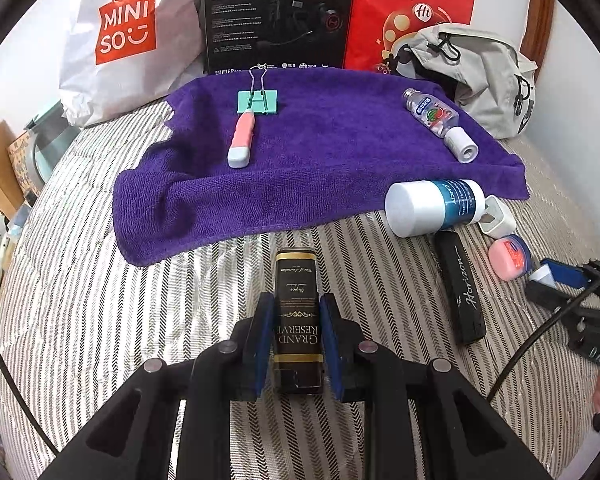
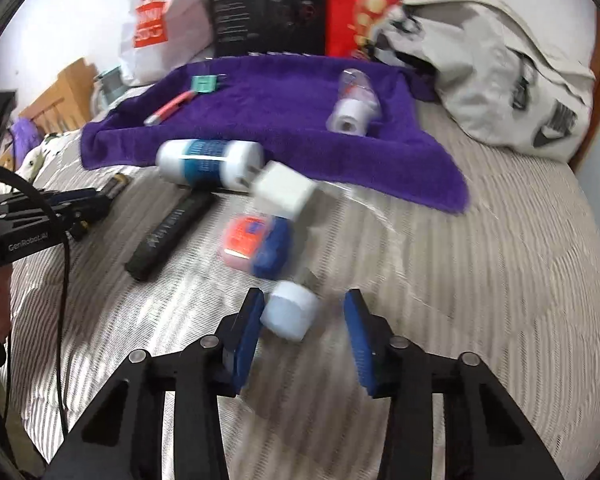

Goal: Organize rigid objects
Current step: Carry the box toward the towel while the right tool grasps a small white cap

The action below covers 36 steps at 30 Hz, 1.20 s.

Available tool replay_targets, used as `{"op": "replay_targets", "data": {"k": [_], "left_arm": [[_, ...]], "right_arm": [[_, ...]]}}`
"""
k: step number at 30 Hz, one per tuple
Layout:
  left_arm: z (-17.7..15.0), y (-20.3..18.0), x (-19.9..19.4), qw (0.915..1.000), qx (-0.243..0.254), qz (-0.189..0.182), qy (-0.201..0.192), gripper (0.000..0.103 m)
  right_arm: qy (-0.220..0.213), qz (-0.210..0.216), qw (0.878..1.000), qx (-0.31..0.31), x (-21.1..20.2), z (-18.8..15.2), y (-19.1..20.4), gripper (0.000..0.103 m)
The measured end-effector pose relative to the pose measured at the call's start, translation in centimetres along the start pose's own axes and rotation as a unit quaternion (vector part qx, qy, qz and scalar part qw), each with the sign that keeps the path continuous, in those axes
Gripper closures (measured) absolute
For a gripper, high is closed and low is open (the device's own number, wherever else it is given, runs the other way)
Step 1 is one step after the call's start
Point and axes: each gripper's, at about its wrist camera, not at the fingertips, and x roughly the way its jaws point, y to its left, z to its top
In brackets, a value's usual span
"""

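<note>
With the left gripper (image 1: 296,344) clamped on the black box (image 1: 298,320), carry it level to the purple towel (image 1: 320,160); the right gripper's (image 2: 304,336) fingers stand apart around a white cap (image 2: 290,314).

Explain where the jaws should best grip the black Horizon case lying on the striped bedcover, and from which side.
Grip the Horizon case across its narrow width near mid-length, coming down from above. It lies flat, long and slim, so its long sides suit the jaws. The white bottle and pink jar crowd its far end.

Motion blur smears the pink jar (image 2: 246,242) and small white cap (image 2: 290,314); labels unreadable.
</note>
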Motion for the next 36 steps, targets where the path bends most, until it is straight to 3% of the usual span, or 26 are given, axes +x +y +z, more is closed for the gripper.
{"op": "replay_targets", "data": {"k": [8,17,29,36], "left_arm": [[-0.1,-0.3,-0.1,1.0000,0.002,0.002,-0.002,0.080],[-0.1,-0.4,-0.1,1.0000,0.004,0.005,0.000,0.080],[0.0,1.0,-0.6,0.9997,-0.019,-0.016,0.005,0.080],[1.0,1.9,-2.2,0.9995,-0.027,-0.015,-0.008,0.080]], "right_arm": [[-0.004,-0.018,1.000,-0.008,0.2,0.1,-0.3,0.063],[-0.009,0.020,0.999,-0.036,0.5,0.7,-0.3,0.077],[-0.010,0.071,0.997,-0.018,-0.4,1.0,-1.2,0.078],[-0.026,0.072,0.997,-0.023,-1.7,1.7,-1.4,0.078]]}}
